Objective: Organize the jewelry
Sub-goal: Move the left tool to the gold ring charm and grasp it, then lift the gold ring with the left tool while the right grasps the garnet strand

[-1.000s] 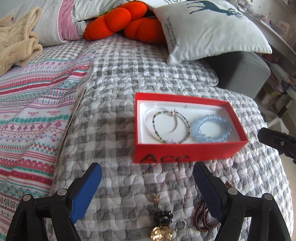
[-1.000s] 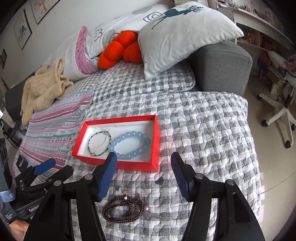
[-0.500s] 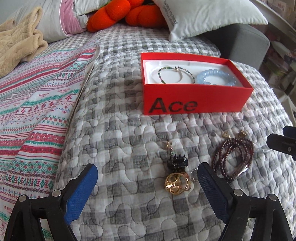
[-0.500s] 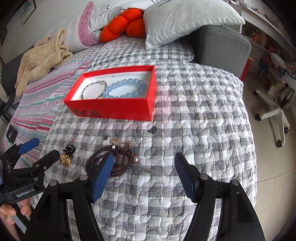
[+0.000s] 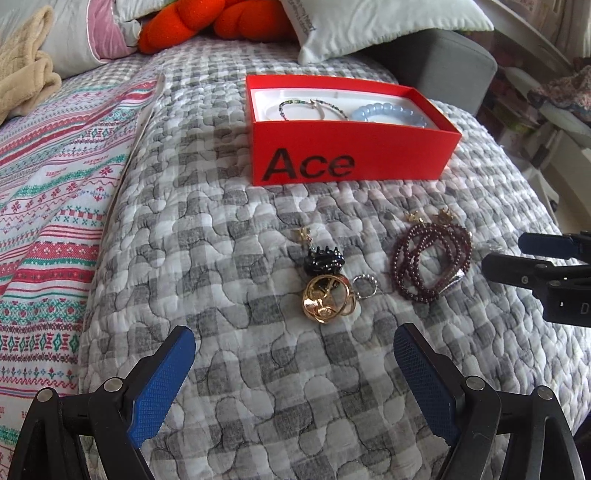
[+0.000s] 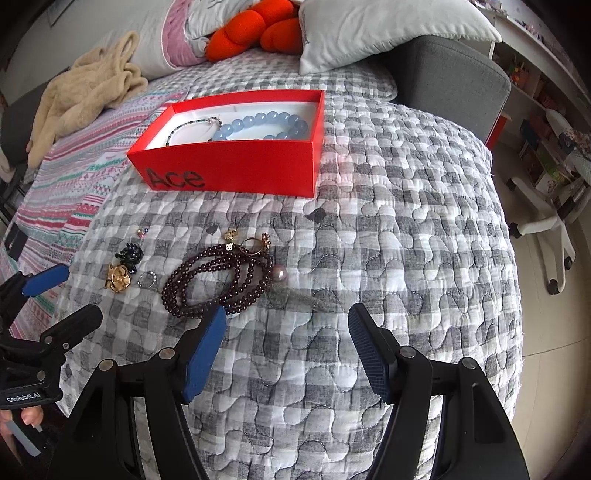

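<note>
A grey-and-white checked quilt (image 5: 258, 236) covers a bed, seen from two hand-held grippers that both point steeply down at it. The left gripper (image 5: 293, 363) hovers with its blue-padded jaws spread wide and nothing between them. Just ahead of it on the quilt lies a gold openwork ring (image 5: 328, 298), touching a black claw hair clip (image 5: 324, 260) beyond it, with a small silver ring (image 5: 365, 286) just to the right. A tiny gold earring (image 5: 303, 233) sits a little farther ahead.

The right gripper (image 6: 286, 349) also stands apart and empty (somewhat less wide than the left one). A coiled dark red bead bracelet (image 6: 218, 282) lies ahead of it and slightly left, its near edge hidden behind the left finger's tip; whether they touch is unclear. A pink pearl (image 6: 279, 274) rests against the bracelet's right side, and small gold charms (image 6: 255, 243) lie at its far end.

Well ahead of both grippers stands an open red box (image 5: 351, 155) marked "Ace". Inside it are a pale blue bead bracelet (image 6: 264, 123) and, to its left, a thin beaded bangle (image 5: 314, 109).

Beyond the box are an orange knot cushion (image 6: 255, 27) and a white pillow (image 6: 388, 29). A striped patterned blanket (image 5: 48, 192) lies to the left.
</note>
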{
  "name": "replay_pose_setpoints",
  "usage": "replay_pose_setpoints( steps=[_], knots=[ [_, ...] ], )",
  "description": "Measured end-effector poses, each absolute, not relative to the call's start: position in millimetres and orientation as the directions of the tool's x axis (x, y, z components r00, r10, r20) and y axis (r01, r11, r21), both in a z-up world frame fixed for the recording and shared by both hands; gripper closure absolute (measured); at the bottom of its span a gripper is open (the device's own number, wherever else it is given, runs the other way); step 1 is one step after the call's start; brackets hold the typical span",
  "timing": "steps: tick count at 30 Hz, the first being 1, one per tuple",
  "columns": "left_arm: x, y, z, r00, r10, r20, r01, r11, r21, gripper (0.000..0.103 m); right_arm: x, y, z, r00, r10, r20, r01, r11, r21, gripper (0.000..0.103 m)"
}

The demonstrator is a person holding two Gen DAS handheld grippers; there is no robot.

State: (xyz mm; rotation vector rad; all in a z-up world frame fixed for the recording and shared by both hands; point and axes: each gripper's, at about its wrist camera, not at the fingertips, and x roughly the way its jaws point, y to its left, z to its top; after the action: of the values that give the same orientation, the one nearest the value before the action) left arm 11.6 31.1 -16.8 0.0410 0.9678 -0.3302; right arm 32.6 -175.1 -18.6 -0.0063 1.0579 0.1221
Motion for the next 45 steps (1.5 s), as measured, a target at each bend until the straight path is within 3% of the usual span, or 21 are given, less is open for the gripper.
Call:
replay_pose_setpoints(
  steps=[4, 7, 11, 15, 28, 30, 36, 45],
  knots=[
    [9.5, 34.9, -18.9, 0.487, -0.313, -0.816, 0.314, 0.934, -0.171, 0.016, 33.8, -177.4, -22.3, 0.476, 0.086, -0.875, -0.092, 0.995, 0.048, 0.031],
    [7.7, 36.1, -17.9, 0.469, -0.359, -0.807, 0.338, 0.917, -0.212, 0.026, 35.5, -180.6, -27.0, 0.461, 0.084, -0.883, -0.075, 0.996, 0.056, 0.031],
    [7.5, 32.1, -19.1, 0.433, -0.411, -0.802, 0.384, 0.889, -0.249, 0.055, 35.4, -182.2, -29.0, 0.449, 0.092, -0.889, -0.073, 0.995, 0.066, 0.031],
    [9.3, 26.4, -21.0, 0.426, -0.414, -0.804, 0.395, 0.885, -0.247, 0.064, 34.5, -182.4, -29.1, 0.447, 0.095, -0.889, -0.079, 0.995, 0.066, 0.031],
    [29.4, 14.0, -28.3, 0.458, -0.348, -0.818, 0.344, 0.918, -0.197, 0.066, 32.7, -194.1, -23.4, 0.440, 0.124, -0.889, -0.059, 0.992, 0.110, 0.031],
    [30.6, 11.9, -28.4, 0.468, -0.330, -0.820, 0.343, 0.923, -0.175, 0.076, 32.3, -196.7, -22.4, 0.440, 0.125, -0.889, -0.054, 0.992, 0.113, 0.031],
    [27.3, 8.3, -25.7, 0.477, -0.289, -0.830, 0.359, 0.926, -0.116, 0.076, 31.7, -202.7, -19.2, 0.442, 0.126, -0.888, -0.050, 0.992, 0.116, 0.031],
    [21.0, 28.2, -12.4, 0.499, -0.293, -0.816, 0.321, 0.937, -0.139, 0.076, 40.9, -187.5, -16.3, 0.434, 0.154, -0.888, -0.057, 0.988, 0.143, 0.031]
  ],
)
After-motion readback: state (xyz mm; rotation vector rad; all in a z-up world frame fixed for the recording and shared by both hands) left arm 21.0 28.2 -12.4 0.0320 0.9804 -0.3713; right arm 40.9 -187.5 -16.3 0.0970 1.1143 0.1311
